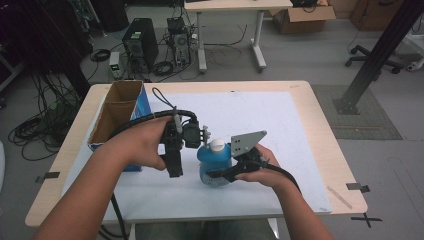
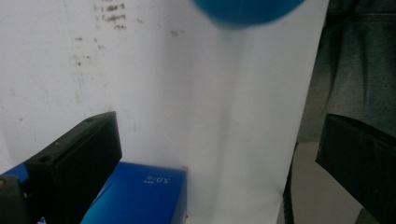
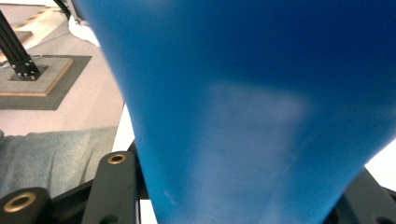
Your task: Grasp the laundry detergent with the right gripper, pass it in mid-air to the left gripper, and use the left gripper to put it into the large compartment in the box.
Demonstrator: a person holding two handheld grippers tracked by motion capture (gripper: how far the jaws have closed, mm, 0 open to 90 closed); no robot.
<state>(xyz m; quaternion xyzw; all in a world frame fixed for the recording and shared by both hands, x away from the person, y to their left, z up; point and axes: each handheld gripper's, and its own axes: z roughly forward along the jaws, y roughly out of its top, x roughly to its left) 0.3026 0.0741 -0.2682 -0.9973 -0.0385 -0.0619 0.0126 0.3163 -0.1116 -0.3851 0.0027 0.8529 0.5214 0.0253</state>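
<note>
Step in hand: right gripper [image 1: 227,172] clamps the round blue plastic bottle with white cap [image 1: 215,160], standing near the centre of the white table mat [image 1: 280,130]. Left gripper [image 2: 219,163], jaws spread and empty, hangs at the bottle's 9 o'clock, by the blue cardboard box [image 1: 122,117]. Next move probably needs it on the cap.

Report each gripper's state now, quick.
Left gripper: open, jaws wide apart, holding nothing.
Right gripper: shut on the blue plastic bottle with a white cap.
</note>
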